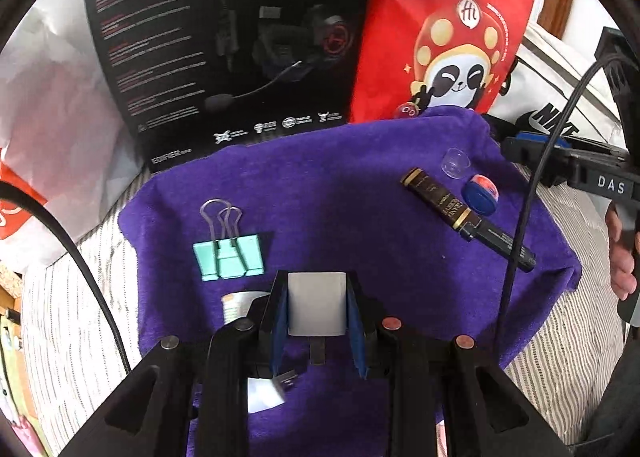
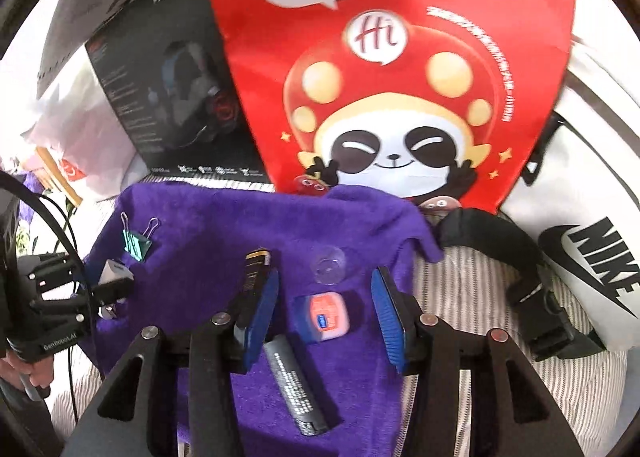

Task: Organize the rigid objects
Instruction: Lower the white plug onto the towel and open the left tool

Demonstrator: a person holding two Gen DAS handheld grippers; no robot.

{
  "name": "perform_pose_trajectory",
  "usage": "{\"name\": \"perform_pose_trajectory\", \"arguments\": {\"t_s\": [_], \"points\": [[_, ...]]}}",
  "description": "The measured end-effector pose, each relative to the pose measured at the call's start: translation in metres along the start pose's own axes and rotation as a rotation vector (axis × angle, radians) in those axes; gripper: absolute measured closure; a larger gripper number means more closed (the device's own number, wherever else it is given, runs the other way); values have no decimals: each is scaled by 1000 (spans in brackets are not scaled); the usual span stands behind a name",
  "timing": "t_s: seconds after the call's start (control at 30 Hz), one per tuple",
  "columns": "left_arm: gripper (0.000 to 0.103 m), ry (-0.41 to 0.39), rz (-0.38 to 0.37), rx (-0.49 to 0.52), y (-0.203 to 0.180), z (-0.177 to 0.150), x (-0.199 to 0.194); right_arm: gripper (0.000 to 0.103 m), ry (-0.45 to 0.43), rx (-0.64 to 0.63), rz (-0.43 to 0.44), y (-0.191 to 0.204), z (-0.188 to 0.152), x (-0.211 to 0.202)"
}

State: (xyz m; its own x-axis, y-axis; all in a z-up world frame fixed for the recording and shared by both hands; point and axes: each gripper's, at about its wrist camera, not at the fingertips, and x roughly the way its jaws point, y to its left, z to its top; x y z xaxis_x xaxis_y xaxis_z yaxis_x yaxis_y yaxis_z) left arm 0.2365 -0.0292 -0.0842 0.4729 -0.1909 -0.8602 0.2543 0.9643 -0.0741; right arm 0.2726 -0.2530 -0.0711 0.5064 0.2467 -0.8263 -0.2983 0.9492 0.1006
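Observation:
My left gripper (image 1: 318,307) is shut on a white plug adapter (image 1: 317,303), held just above the purple cloth (image 1: 340,185); it also shows in the right wrist view (image 2: 114,273). A teal binder clip (image 1: 228,251) lies to its left. My right gripper (image 2: 324,303) is open, its jaws on either side of a small blue and pink jar (image 2: 325,317). A black and gold tube (image 2: 290,373) lies under its left finger (image 2: 262,313). A clear cap (image 2: 329,264) lies just beyond the jar.
A black headset box (image 1: 224,45) and a red panda bag (image 2: 392,69) stand behind the cloth. A white Nike bag (image 2: 592,257) with a black strap (image 2: 500,253) lies to the right. The cloth rests on striped bedding (image 1: 568,357). A white label (image 1: 236,305) lies by my left gripper.

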Motion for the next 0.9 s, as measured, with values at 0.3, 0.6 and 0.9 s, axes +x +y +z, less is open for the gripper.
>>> {"name": "perform_pose_trajectory", "arguments": {"t_s": [0.3, 0.6, 0.9], "points": [[78, 37, 57, 30, -11, 1, 24, 55, 0, 3, 15, -2, 0, -5], [77, 45, 68, 31, -12, 0, 33, 55, 13, -10, 11, -2, -1, -3], [68, 88, 73, 14, -18, -1, 33, 55, -5, -39, 9, 3, -1, -17]]}}
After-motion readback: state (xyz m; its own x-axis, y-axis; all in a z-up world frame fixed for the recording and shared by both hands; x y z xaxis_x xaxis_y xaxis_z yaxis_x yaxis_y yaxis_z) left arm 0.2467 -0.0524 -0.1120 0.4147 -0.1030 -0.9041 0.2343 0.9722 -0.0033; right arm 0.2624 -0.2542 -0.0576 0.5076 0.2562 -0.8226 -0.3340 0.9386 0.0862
